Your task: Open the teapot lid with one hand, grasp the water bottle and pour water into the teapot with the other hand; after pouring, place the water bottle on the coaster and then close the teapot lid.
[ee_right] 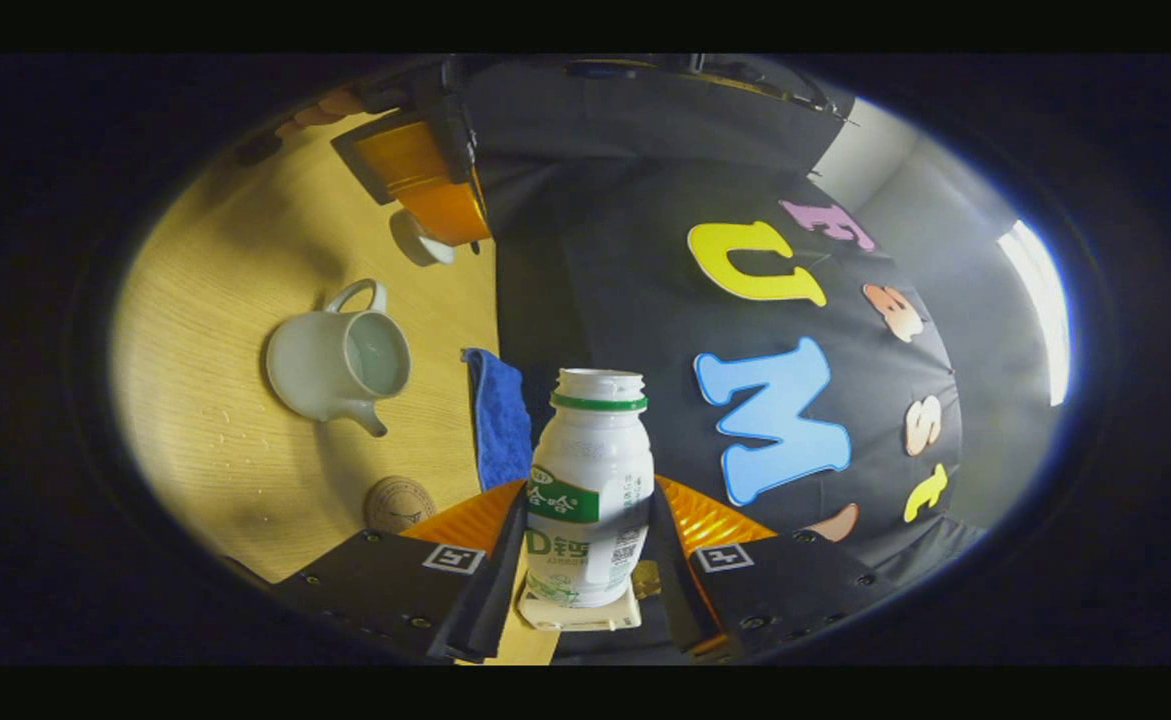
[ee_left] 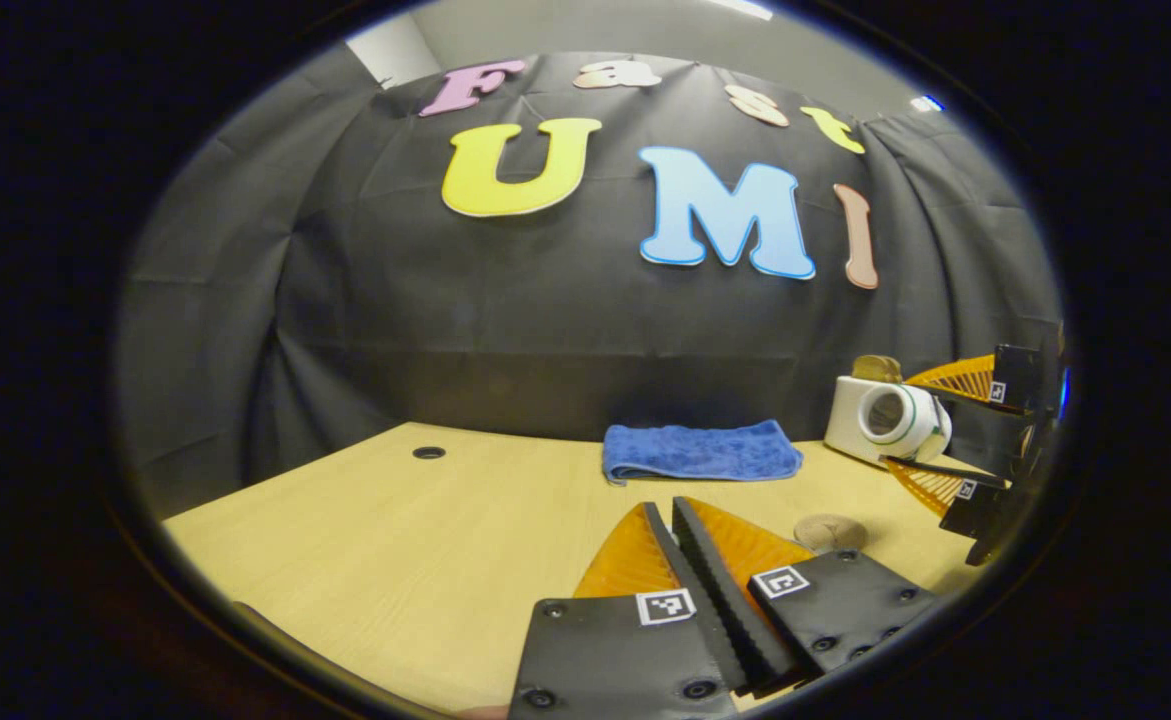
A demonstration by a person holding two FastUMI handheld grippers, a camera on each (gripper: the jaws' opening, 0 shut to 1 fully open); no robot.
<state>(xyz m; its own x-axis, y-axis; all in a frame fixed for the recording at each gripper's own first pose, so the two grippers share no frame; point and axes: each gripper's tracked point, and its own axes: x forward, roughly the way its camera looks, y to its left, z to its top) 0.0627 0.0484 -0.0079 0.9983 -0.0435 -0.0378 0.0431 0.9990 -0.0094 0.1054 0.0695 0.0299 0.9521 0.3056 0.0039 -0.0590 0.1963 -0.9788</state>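
Note:
The white water bottle (ee_right: 590,480), uncapped with a green neck ring, sits between both fingers of my right gripper (ee_right: 590,492), which is shut on it. In the left gripper view the bottle (ee_left: 885,415) lies tipped on its side, mouth towards the camera, held by the right gripper (ee_left: 903,422). The white teapot (ee_right: 335,360) stands open on the table with liquid inside. My left gripper (ee_left: 673,505) has its fingers together. In the right gripper view the left gripper (ee_right: 435,200) has the white teapot lid (ee_right: 417,242) at its fingertips. The round coaster (ee_right: 398,503) lies near the teapot.
A folded blue cloth (ee_left: 700,452) lies at the back of the wooden table (ee_left: 365,540). The coaster (ee_left: 830,530) lies in front of it to the right. A small round hole (ee_left: 428,452) is in the tabletop at back left. Water drops (ee_right: 215,420) dot the wood beside the teapot.

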